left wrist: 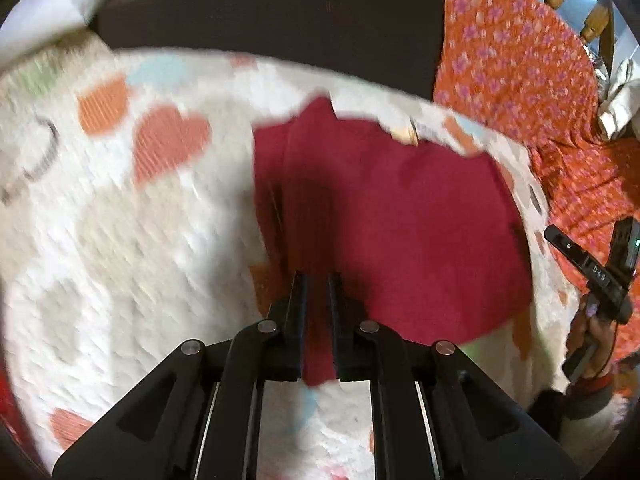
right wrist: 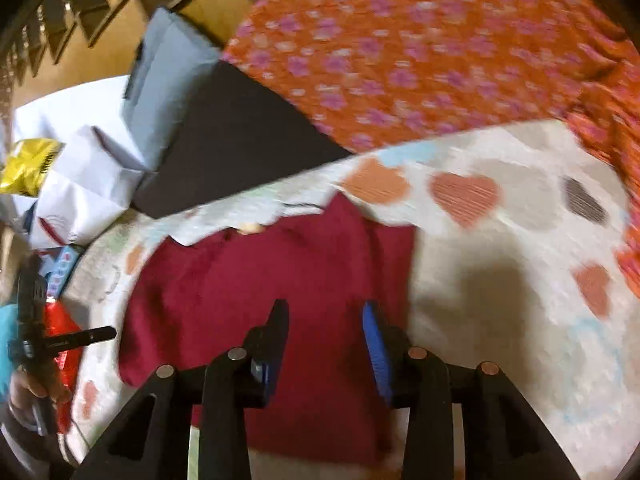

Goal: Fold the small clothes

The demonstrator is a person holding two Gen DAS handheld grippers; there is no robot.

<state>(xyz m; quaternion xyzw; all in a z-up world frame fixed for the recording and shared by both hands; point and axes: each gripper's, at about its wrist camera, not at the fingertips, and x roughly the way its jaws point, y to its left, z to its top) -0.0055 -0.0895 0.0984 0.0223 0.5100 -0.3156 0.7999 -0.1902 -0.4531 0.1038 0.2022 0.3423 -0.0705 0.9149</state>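
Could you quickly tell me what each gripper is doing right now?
Left gripper: shut on the red garment.
Right gripper: open, holding nothing, above the garment.

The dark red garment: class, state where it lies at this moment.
In both wrist views the dark red garment lies on the heart-patterned blanket, ahead of the grippers, with the orange floral cloth beyond it.

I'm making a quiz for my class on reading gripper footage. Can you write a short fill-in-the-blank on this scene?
1. The garment on the heart-print blanket is dark ____ in colour.
2. The left gripper is ____ on an edge of the garment.
3. The right gripper hovers with its jaws ____.
4. The orange cloth beyond the blanket has a ____ print.

Missing words: red; shut; open; floral
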